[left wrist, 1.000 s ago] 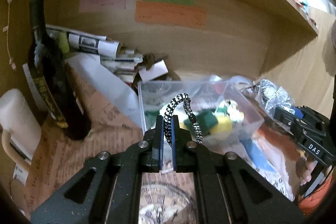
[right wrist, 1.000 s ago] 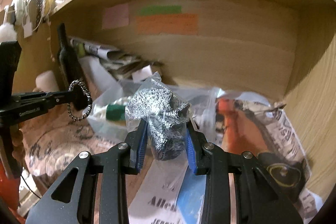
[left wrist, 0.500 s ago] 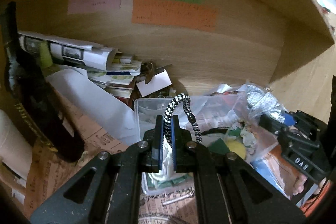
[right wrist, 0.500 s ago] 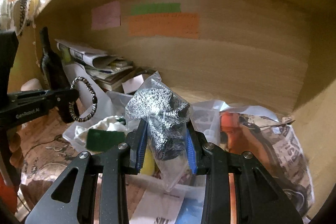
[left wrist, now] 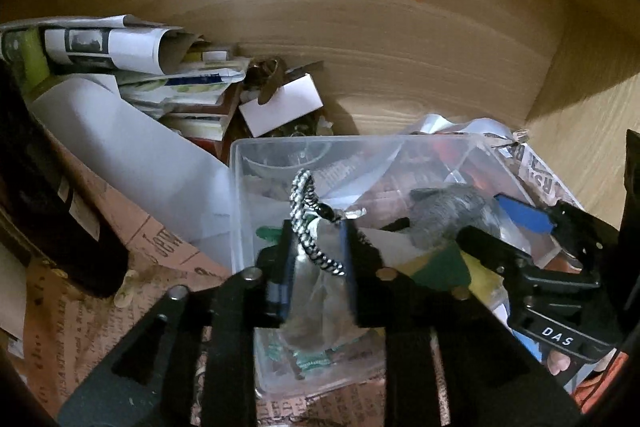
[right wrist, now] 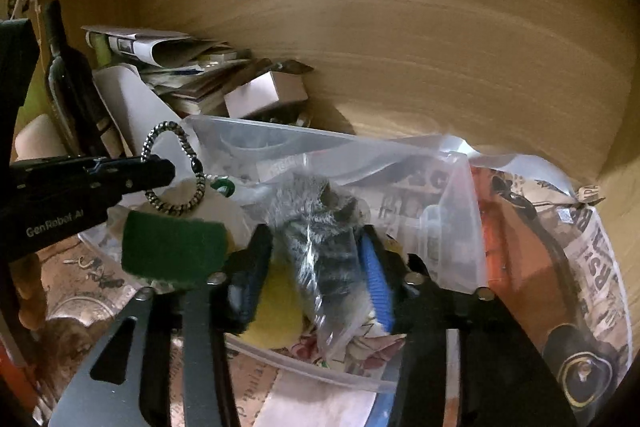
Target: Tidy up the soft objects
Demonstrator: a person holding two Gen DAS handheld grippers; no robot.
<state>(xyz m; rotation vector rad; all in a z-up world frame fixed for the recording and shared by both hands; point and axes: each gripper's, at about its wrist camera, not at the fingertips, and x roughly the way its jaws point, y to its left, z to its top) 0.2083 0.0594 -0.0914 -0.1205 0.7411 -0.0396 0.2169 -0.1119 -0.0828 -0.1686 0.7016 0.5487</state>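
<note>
A clear plastic bin [left wrist: 240, 195] [right wrist: 460, 211] sits on the shelf with soft things inside, among them a green sponge [right wrist: 172, 247] and a yellow one [right wrist: 276, 311]. My left gripper [left wrist: 314, 255] [right wrist: 160, 169] is open over the bin; a black-and-white braided hair tie [left wrist: 308, 219] [right wrist: 176, 167] hangs between its parted fingers. My right gripper [right wrist: 316, 267] [left wrist: 504, 227] has opened wider over the bin, and a grey fuzzy item in a clear bag [right wrist: 320, 227] [left wrist: 448, 211] sits loosely between its blue pads.
A dark wine bottle [right wrist: 68, 83] stands at the left. Rolled papers and stacked books [left wrist: 132, 67] lie behind the bin, with a small white box [left wrist: 280, 103]. Newspaper [right wrist: 592, 247] lies at the right. The wooden back wall [left wrist: 400, 47] carries coloured notes.
Both grippers have moved forward and down over the bin. Both sets of fingers have parted, loosening the hair tie and the bagged grey item.
</note>
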